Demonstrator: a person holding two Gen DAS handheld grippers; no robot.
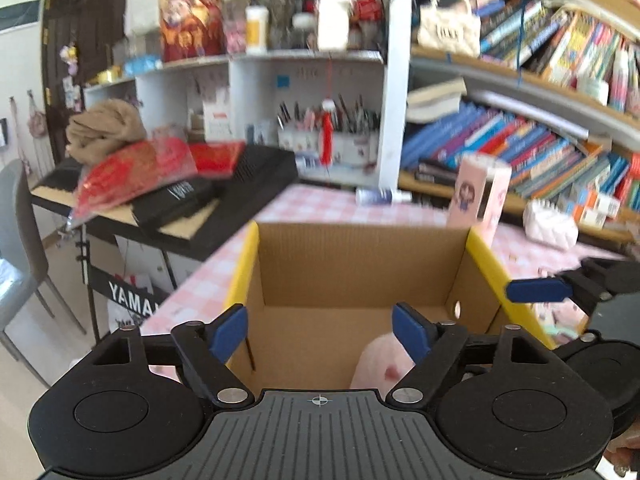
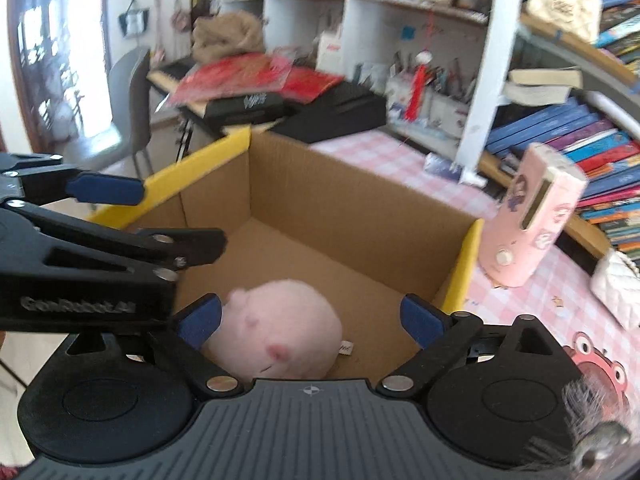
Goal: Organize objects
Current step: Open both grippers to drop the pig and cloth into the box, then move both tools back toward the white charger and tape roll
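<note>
A pink checked counter (image 2: 360,148) carries an open cardboard box (image 2: 320,184) in front of crowded bookshelves (image 1: 520,140). A pink plush toy (image 2: 280,332) lies on the box floor, just below and between the right claw (image 2: 310,320), whose fingers stand wide and empty. The left claw (image 1: 320,328), also wide and empty, hovers over the box with the toy beside its right finger. A pink container (image 2: 532,216) stands outside the box.
</note>
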